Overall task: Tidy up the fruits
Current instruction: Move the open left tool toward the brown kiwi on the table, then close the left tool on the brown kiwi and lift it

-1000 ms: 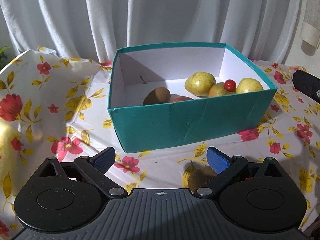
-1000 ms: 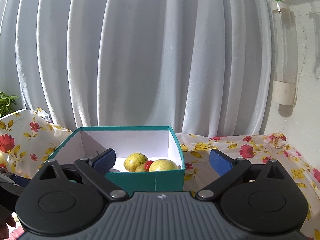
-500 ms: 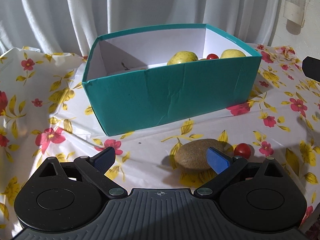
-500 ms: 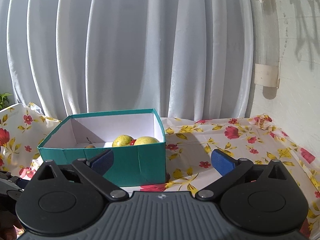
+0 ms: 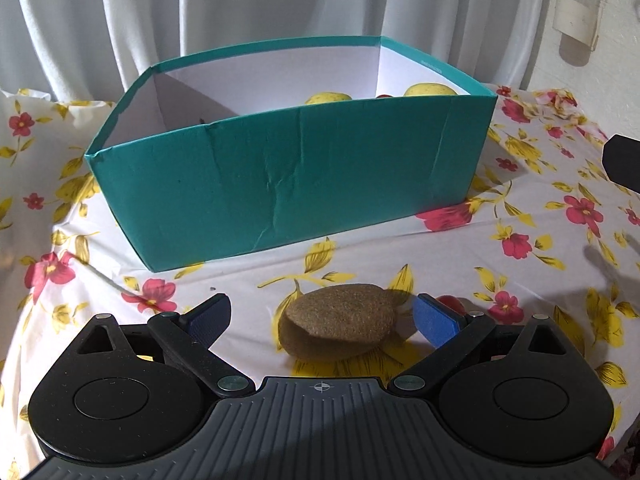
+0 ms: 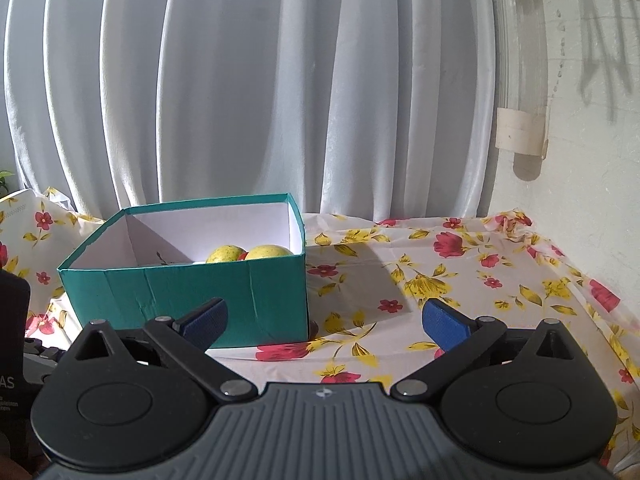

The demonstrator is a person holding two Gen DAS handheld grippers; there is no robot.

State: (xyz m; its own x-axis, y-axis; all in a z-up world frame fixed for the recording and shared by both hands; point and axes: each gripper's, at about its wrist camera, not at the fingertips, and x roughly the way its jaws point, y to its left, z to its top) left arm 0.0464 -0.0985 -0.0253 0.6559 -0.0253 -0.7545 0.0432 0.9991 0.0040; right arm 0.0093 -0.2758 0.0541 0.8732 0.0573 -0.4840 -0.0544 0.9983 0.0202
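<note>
A brown, rough-skinned kiwi (image 5: 336, 328) lies on its side on the flowered cloth (image 5: 520, 264) of the desk, in front of the teal box (image 5: 280, 176) and apart from its near wall. The left gripper (image 5: 322, 318) sits low over the desk with its blue-padded fingers (image 5: 210, 318) spread wide; the kiwi lies between them, nearer the right-hand finger, and whether that finger touches it I cannot tell. Nothing is held. Just right of the kiwi, a small red fruit (image 5: 450, 302) shows partly behind that finger.

The box has white inner walls and a creased front. Inside it, toward its right end, the tops of two yellow fruits (image 5: 328, 98) rise above the rim, with a sliver of red between them.

From the right wrist view, the right gripper (image 6: 324, 320) is held in front of the box's right corner, its fingers (image 6: 446, 324) wide apart and holding nothing. The box (image 6: 192, 292) is left of centre, with two yellow fruits (image 6: 226, 254) in it. Right of the box the cloth (image 6: 480, 280) runs to a white wall. A white curtain (image 6: 240, 100) hangs behind the box. At the far left edge, a dark part of the other device (image 6: 14, 320) shows.
</note>
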